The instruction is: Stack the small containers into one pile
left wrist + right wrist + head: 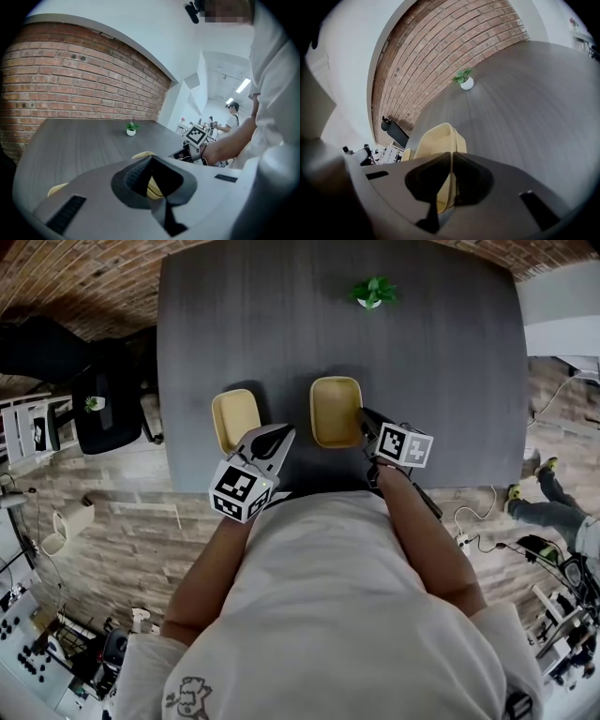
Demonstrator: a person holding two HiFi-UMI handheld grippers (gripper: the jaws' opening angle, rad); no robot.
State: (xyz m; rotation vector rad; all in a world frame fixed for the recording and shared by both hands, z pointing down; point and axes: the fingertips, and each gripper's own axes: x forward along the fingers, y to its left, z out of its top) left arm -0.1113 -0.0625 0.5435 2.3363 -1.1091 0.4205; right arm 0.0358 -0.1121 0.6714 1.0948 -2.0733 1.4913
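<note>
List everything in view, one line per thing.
left container: one, pale yellow, near part of the table
right container: one, pale yellow, beside it, apart
plant: one, green in white pot, table's far end
table: one, dark grey
chair: one, black, floor left of table
brick wall: one, red-brown, behind table
another person: one, grey trousers, floor right of table
left tongs: one, grey, tips between the containers
right tongs: one, grey, shut on right container's rim

Legible text, numbers, brands: none. Left cube [242,491] and right cube [405,445] bear square black-and-white patterns, no lettering.
</note>
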